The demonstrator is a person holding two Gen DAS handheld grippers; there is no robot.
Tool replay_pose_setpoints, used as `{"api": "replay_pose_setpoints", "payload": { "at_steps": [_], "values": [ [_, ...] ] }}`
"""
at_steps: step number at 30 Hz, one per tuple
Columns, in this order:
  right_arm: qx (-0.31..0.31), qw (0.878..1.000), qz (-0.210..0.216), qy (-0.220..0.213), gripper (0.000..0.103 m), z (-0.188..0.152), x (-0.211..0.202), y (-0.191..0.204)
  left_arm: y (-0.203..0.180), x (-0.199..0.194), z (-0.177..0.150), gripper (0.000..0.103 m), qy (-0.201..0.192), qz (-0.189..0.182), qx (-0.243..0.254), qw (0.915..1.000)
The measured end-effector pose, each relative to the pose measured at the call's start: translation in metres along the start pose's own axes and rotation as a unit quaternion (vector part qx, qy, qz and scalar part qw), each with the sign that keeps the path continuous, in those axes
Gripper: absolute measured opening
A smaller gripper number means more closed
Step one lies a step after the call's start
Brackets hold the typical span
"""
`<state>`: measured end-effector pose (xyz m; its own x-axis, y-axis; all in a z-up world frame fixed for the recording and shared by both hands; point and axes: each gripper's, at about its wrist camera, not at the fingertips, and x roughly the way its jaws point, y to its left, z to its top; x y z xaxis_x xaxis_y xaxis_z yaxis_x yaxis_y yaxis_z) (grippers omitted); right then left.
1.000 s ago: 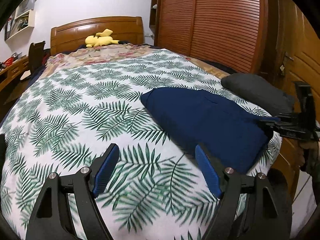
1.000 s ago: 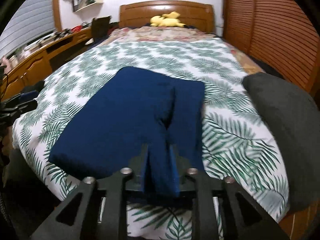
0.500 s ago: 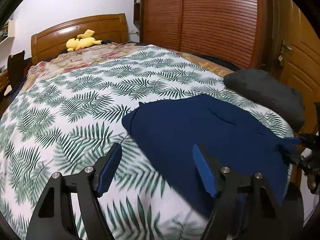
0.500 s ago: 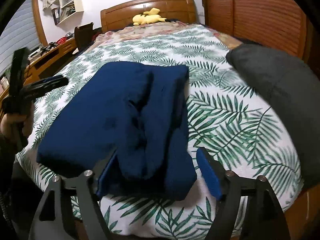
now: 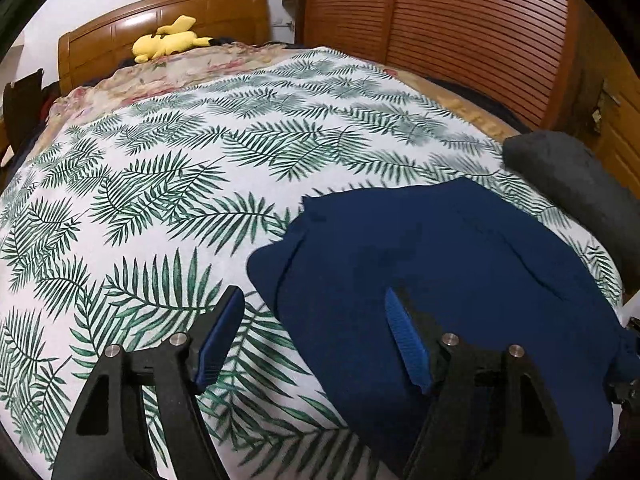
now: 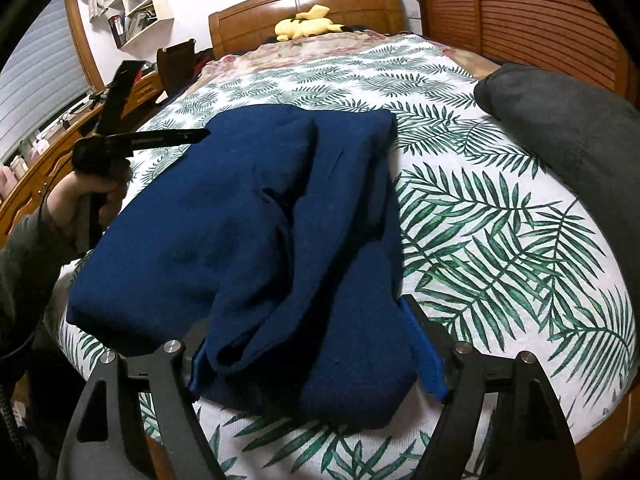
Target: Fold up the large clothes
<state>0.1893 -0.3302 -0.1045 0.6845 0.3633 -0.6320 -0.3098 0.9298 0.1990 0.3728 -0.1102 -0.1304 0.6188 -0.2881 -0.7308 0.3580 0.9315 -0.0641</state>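
A navy garment (image 5: 440, 264), folded into a long shape, lies on the leaf-print bed sheet (image 5: 160, 200) near the bed's foot. My left gripper (image 5: 313, 294) is open just above the garment's left corner. One blue pad is over the sheet and the other over the cloth, and neither pad grips it. In the right wrist view the garment (image 6: 240, 208) bunches into a thick fold at the near end. My right gripper (image 6: 304, 316) stands open around that fold, and the cloth hides its left pad. A hand (image 6: 80, 192) holds the left gripper (image 6: 192, 135) at the garment's far left edge.
A dark grey cushion (image 5: 568, 176) lies at the bed's right edge, next to the garment. A yellow plush toy (image 5: 168, 40) rests by the wooden headboard (image 6: 304, 4). Slatted wardrobe doors (image 5: 460, 32) stand on the right. A wooden desk (image 6: 48, 160) runs along the left.
My right gripper was shut on the garment's near fold and has opened, dropping it onto the bed. My left gripper has swung right, from over the sheet to the garment's corner.
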Motion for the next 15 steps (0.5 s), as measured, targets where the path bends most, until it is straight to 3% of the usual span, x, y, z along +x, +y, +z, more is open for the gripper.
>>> {"api": "replay_pose_setpoints", "payload": {
  "at_steps": [6, 9, 12, 15],
  "values": [
    [0.010, 1.000, 0.011, 0.001, 0.081, 0.001, 0.007, 0.001, 0.010, 0.018, 0.005, 0.074, 0.025, -0.023, -0.034, 0.9988],
    [0.013, 1.000, 0.018, 0.001, 0.081, 0.004, 0.012, 0.000, 0.015, 0.029, 0.004, 0.073, 0.040, -0.053, -0.069, 0.9954],
    [0.016, 1.000, 0.027, -0.001, 0.076, 0.003, 0.013, -0.001, 0.016, 0.031, 0.003, 0.066, 0.038, -0.065, -0.082, 0.9938],
    [0.009, 0.999, 0.038, -0.005, 0.063, 0.003, 0.011, 0.000, 0.012, 0.030, 0.007, 0.049, 0.040, -0.057, -0.080, 0.9944]
  ]
}}
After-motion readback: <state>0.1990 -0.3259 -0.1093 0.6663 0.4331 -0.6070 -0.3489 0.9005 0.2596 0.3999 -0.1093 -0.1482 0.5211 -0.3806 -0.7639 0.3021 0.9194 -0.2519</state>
